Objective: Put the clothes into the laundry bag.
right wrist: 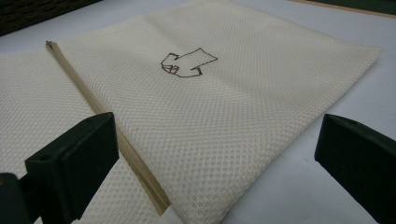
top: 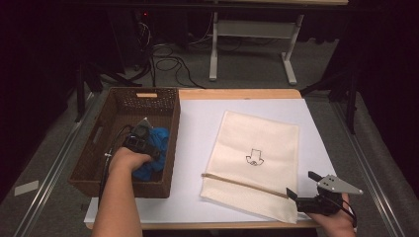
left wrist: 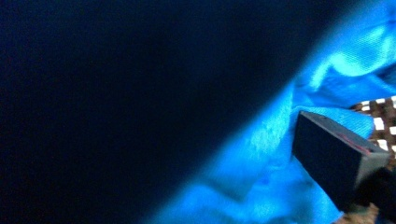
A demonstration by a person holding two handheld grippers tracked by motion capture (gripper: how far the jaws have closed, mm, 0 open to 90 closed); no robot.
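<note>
At the left of the high view, a brown woven basket (top: 99, 138) holds 1 blue cloth (top: 157, 143). The left gripper (top: 141, 136) is down in it, jaws apart against the cloth, not clamped. At lower right, the right gripper (top: 302, 185), jaws wide, sits beside a cream mesh bag (top: 257, 163).

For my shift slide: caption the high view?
Left gripper reaching onto crumpled blue cloth in brown wicker basket; cream mesh bag alongside.
</note>
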